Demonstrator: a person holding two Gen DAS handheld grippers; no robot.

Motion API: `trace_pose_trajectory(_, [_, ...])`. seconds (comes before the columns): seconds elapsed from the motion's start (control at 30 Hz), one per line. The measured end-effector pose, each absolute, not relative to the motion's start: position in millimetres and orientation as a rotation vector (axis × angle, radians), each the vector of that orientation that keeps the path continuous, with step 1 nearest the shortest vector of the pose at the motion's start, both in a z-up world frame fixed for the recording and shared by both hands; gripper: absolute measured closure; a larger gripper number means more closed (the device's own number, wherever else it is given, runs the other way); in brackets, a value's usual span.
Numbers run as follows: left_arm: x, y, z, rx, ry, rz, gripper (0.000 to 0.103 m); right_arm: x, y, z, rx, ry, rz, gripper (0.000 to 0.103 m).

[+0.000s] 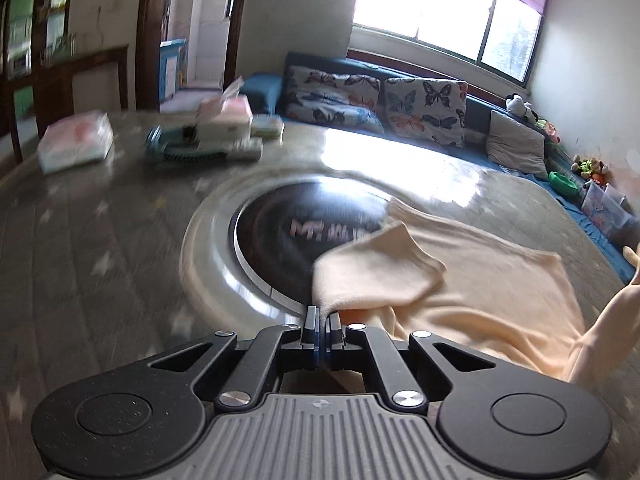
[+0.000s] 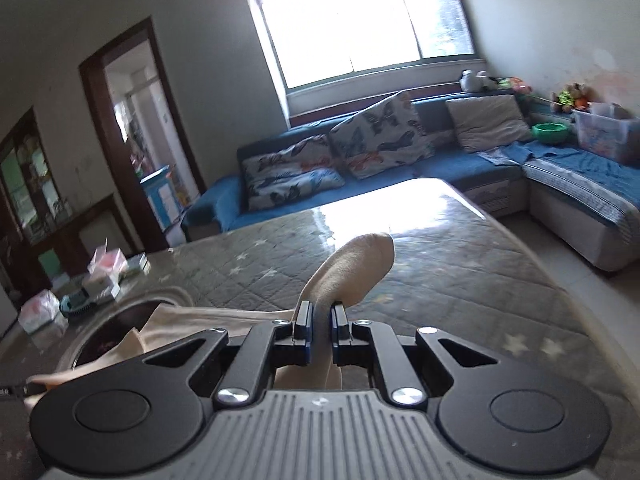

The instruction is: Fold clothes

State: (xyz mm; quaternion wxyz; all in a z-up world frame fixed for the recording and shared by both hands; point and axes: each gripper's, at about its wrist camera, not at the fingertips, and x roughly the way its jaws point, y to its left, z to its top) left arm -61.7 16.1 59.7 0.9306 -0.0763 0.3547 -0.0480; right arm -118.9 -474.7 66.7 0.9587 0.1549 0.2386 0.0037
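A pale peach garment (image 1: 472,280) lies spread on the grey star-patterned table (image 1: 100,240), partly over a round black cooktop (image 1: 288,232). My left gripper (image 1: 321,318) is shut on a corner of the garment, and a flap (image 1: 372,276) of it stands up in front of the fingers. My right gripper (image 2: 321,314) is shut on another part of the same garment (image 2: 352,272), which sticks up between its fingers. The rest of the cloth (image 2: 192,324) trails to the left below it. The right side of the garment rises off the table in the left wrist view (image 1: 608,332).
Tissue packs and boxes (image 1: 224,128) and a white packet (image 1: 76,142) sit at the table's far left. A blue corner sofa (image 2: 440,160) with butterfly cushions (image 1: 336,98) stands behind the table under a bright window. A doorway (image 2: 136,136) is at the left.
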Motion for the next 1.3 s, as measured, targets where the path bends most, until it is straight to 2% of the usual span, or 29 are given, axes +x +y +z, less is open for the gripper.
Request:
trace_pose_trajectory(0.17, [-90, 13, 47, -0.096, 0.776, -0.116, 0.099, -165, -502, 50, 0.390, 0.518, -0.069, 0.094])
trace_pose_trajectory(0.2, [-93, 13, 46, -0.084, 0.779, -0.116, 0.096, -172, -506, 45, 0.399, 0.534, -0.089, 0.094])
trace_pose_trajectory(0.43, [-114, 12, 70, -0.013, 0.676, -0.159, 0.093, -208, -533, 34, 0.377, 0.565, -0.246, 0.089])
trace_pose_trajectory(0.5, [-117, 0, 74, 0.002, 0.660, -0.227, 0.085, -210, -532, 36, 0.358, 0.556, -0.251, 0.080])
trace_pose_trajectory(0.53, [-118, -8, 73, 0.008, 0.660, -0.263, 0.084, -208, -530, 36, 0.355, 0.556, -0.244, 0.074])
trace_pose_trajectory(0.57, [-117, -17, 71, 0.020, 0.666, -0.297, 0.082, -207, -529, 37, 0.353, 0.556, -0.237, 0.071])
trace_pose_trajectory(0.7, [-114, -58, 57, 0.083, 0.684, -0.420, 0.082, -189, -512, 31, 0.324, 0.579, -0.186, 0.071])
trace_pose_trajectory(0.77, [-112, -73, 49, 0.108, 0.694, -0.470, 0.082, -180, -503, 27, 0.310, 0.601, -0.151, 0.065])
trace_pose_trajectory(0.87, [-110, -90, 37, 0.137, 0.718, -0.524, 0.082, -174, -495, 17, 0.284, 0.648, -0.140, 0.064])
trace_pose_trajectory(1.1, [-130, -89, 31, 0.220, 0.748, -0.634, 0.084, -172, -483, -1, 0.202, 0.709, -0.153, 0.062])
trace_pose_trajectory(1.3, [-152, -83, 39, 0.297, 0.723, -0.699, 0.083, -161, -482, -3, 0.136, 0.714, -0.171, 0.056])
